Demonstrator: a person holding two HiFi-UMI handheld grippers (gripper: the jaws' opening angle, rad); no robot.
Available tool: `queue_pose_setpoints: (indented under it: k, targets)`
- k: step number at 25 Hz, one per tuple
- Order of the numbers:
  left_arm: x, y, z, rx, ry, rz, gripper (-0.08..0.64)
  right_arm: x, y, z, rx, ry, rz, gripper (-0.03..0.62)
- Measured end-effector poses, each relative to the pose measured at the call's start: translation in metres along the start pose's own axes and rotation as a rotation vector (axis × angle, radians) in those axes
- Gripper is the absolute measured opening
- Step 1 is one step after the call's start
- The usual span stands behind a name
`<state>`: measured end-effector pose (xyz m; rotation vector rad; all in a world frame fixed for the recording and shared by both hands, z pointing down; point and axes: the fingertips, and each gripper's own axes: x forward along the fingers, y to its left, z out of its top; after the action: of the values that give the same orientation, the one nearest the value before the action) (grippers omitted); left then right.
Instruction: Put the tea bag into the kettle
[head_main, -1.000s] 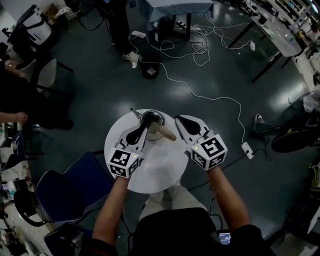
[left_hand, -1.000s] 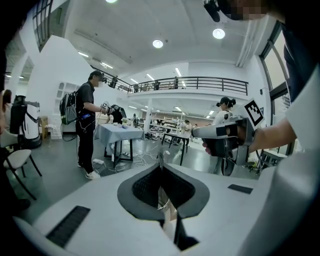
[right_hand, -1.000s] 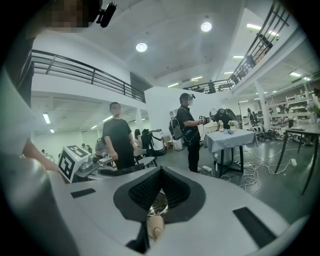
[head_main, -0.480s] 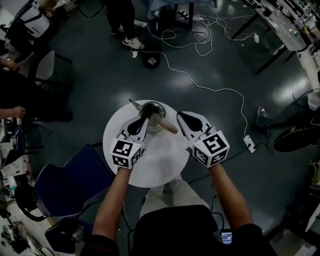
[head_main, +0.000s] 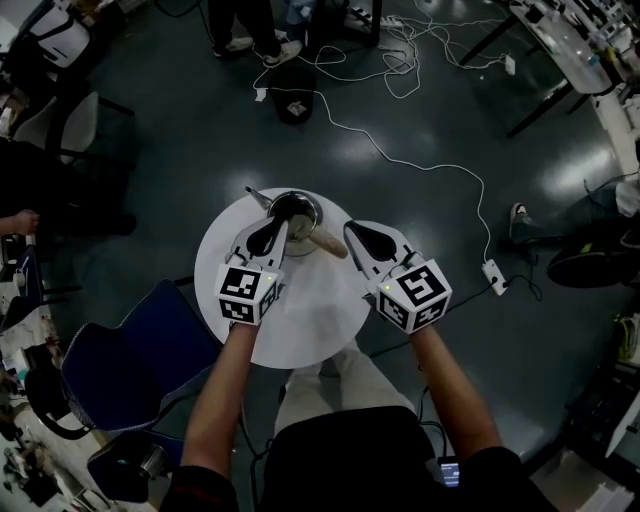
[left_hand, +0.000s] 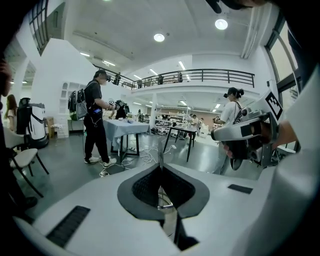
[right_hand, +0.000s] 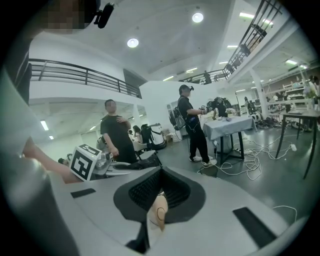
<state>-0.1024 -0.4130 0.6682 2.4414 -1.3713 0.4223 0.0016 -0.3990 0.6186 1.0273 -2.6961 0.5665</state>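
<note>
A steel kettle (head_main: 293, 209) with a wooden handle (head_main: 330, 243) stands at the far side of the round white table (head_main: 300, 330). My left gripper (head_main: 276, 231) reaches level over the kettle's near rim. Its jaws are shut, and a thin pale strip, seen edge-on and taken to be the tea bag (left_hand: 160, 156), sticks up from their tips. Below the left gripper (left_hand: 160, 167) a bit of the kettle's metal (left_hand: 164, 204) shows through the gap. My right gripper (head_main: 351, 231) is shut and holds nothing. It hovers just right of the wooden handle (right_hand: 159, 212).
White cables (head_main: 400, 170) trail over the dark floor beyond the table, with a power strip (head_main: 493, 271) at the right. A blue chair (head_main: 130, 360) stands close at the left. People stand at the far edge, near a draped table (left_hand: 117, 131).
The table and both grippers sit a little higher and further left in the head view. Relative to the kettle, both grippers have kept their places and stay shut.
</note>
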Motion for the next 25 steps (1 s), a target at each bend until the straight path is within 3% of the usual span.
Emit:
queue_pose_setpoints:
  k: [25]
  targets:
    - [0.019,0.002,-0.018,-0.003,-0.031,0.034,0.018,-0.007,-0.007,-0.050,0.068,0.055,-0.005,0.017]
